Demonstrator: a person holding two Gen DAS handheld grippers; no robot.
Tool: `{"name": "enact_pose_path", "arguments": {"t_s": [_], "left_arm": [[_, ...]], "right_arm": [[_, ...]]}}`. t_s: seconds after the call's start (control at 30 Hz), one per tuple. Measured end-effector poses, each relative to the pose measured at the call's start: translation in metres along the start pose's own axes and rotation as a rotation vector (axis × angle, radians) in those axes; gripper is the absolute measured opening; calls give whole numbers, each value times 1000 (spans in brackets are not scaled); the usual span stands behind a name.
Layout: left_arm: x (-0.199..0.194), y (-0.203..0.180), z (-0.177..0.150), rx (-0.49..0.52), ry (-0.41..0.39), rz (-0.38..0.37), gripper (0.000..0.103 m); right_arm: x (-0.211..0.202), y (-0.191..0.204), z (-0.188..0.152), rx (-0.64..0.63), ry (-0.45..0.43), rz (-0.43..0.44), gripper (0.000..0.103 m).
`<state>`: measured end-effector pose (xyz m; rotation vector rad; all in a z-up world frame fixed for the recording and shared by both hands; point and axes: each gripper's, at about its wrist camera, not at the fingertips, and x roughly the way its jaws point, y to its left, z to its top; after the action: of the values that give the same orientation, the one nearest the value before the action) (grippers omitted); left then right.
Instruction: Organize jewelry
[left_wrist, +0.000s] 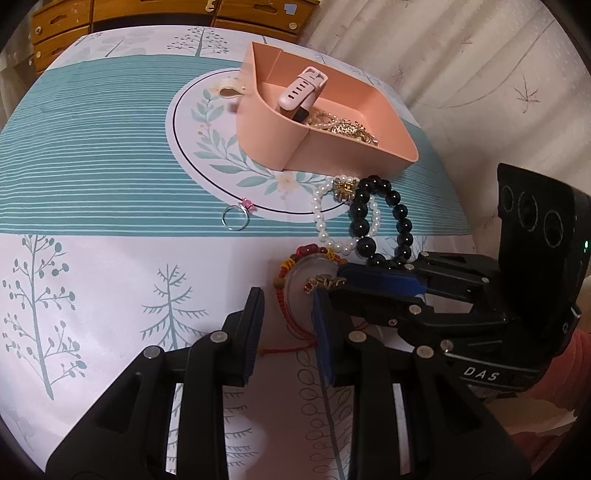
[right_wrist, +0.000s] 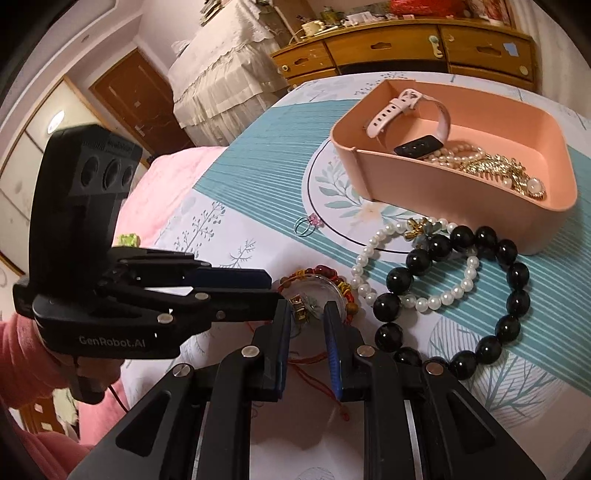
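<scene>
readable writing: "das" in white on the body of the right gripper (left_wrist: 334, 286) in the left wrist view; "genrobot.ai" in white on the body of the left gripper (right_wrist: 271, 286) in the right wrist view. both grippers point down at a small clear round disc case (left_wrist: 306, 275) ringed by a red and orange braided cord bracelet (left_wrist: 286, 266), lying on the counter (left_wrist: 110, 192), which is covered in a white and teal printed cloth with trees and stripes. left gripper: blue-padded fingers (left_wrist: 255, 332) set narrowly apart, straddling the near edge of the disc and cord; whether the pads press on it i cannot tell. right gripper: fingers (right_wrist: 332, 343) also narrowly apart, tips at the disc's rim, a small gold charm showing between them; contact likely but grip not certain. just beyond the disc lie a white pearl bead bracelet with a gold flower charm (left_wrist: 325, 221) and a large black bead bracelet (left_wrist: 384, 221), overlapping each other. a thin silver ring with a pink stone (left_wrist: 236, 216) sits apart to their left. farther back, a peach plastic divided tray (left_wrist: 266, 133) holds a pale pink strap smartwatch (left_wrist: 299, 92) and a heap of gold and pearl chains (left_wrist: 343, 127).
</scene>
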<state>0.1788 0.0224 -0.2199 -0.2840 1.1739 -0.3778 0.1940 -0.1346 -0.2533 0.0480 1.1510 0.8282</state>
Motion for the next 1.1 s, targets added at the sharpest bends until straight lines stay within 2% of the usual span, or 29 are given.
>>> {"name": "enact_pose_path", "arguments": {"t_s": [0.17,0.37,0.47,0.6,0.73,0.97,1.1], "left_arm": [[0,0,0,10,4,6,24],[3,-6,0,35,6,33,24],[3,-6,0,19,2,18,24],[-10,-5,1,15,-46,-14,24],[-23,-2,3,2,-73,-12,24],[-42,-12,15,30,-122,-17,24],[-44,-19,15,31,-140,-23,24]], "right_arm": [[-3,-4,0,25,-8,9,18],[-15,-15,-2,117,-46,82,18],[-18,-17,-2,143,-57,104,18],[-28,-17,-4,145,-86,139,18],[-39,-20,-1,171,-119,149,17],[-79,-21,26,147,-237,141,18],[-102,-28,46,120,-304,68,18]]}}
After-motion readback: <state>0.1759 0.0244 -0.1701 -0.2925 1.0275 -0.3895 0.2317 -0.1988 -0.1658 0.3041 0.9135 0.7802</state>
